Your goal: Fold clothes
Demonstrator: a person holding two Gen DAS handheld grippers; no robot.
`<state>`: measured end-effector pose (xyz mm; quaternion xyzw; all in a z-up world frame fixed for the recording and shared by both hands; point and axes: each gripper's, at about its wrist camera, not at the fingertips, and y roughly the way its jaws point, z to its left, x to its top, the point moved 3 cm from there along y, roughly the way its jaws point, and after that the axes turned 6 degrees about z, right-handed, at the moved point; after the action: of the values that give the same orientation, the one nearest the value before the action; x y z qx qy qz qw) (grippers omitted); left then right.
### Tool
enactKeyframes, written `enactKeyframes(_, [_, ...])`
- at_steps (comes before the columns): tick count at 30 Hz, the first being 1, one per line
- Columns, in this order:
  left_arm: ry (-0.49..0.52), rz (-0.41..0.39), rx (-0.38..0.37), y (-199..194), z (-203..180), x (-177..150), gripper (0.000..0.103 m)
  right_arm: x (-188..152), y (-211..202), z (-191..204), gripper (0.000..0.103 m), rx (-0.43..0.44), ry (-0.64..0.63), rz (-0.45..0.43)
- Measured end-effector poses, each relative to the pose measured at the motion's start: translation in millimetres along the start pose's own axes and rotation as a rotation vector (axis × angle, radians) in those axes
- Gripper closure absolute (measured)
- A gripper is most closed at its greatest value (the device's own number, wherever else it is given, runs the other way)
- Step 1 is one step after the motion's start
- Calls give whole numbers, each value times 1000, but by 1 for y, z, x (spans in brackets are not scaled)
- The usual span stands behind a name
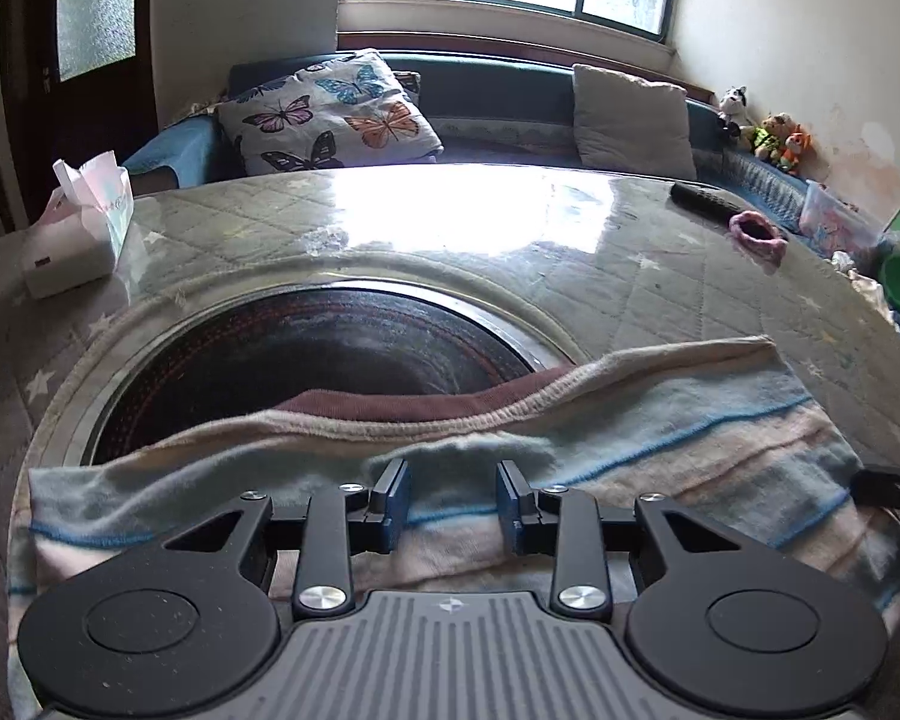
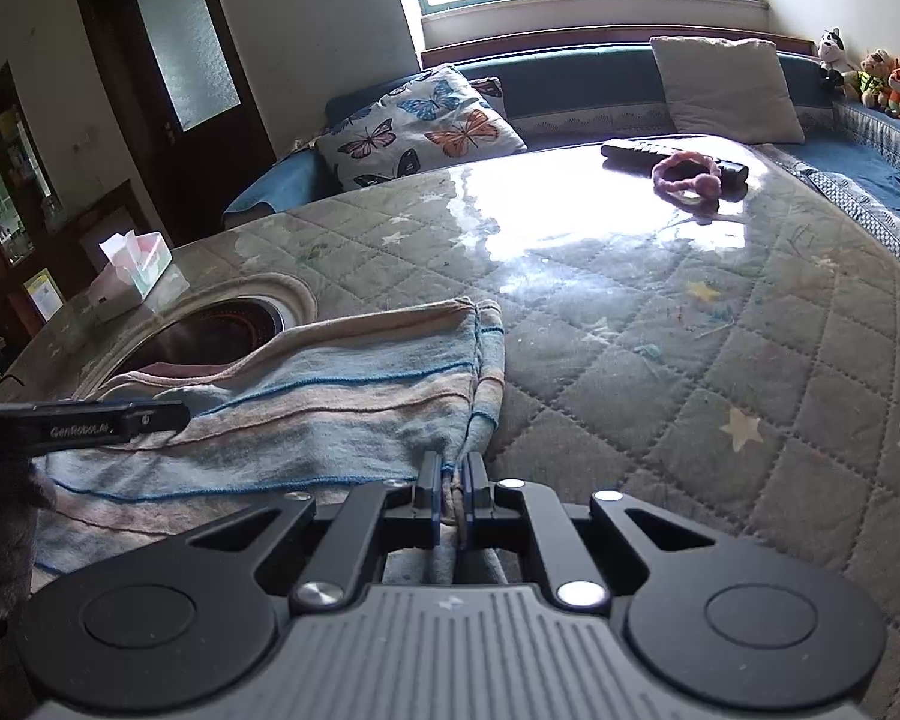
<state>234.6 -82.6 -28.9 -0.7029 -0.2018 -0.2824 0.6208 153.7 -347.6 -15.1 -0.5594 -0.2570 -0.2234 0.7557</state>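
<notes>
My right tongs (image 2: 450,495) pinch the striped garment's (image 2: 306,402) near corner between their tips; my left tongs (image 1: 453,501) gape wide above its middle, holding nothing; beyond them the round dark hotplate (image 1: 306,354) lies part-covered, so dragging could snag cloth there.

Ahead of my right claw (image 2: 450,501) the quilted table (image 2: 660,360) lies open up to the pink hair band (image 2: 687,180) and the remote (image 2: 642,151) at the far edge. My left claw (image 1: 453,504) faces the dark round recess (image 1: 306,366), with the tissue box (image 1: 81,240) off to the far left.
</notes>
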Motion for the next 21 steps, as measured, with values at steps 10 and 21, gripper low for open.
enactKeyframes(10, [-66, -9, 34, 7, 3, 11, 64, 3, -2, -4, 97, 46, 25, 5])
enactKeyframes(21, [-159, -70, 27, -64, 70, -25, 55, 46, -37, 58, 98, 191, -12, -21])
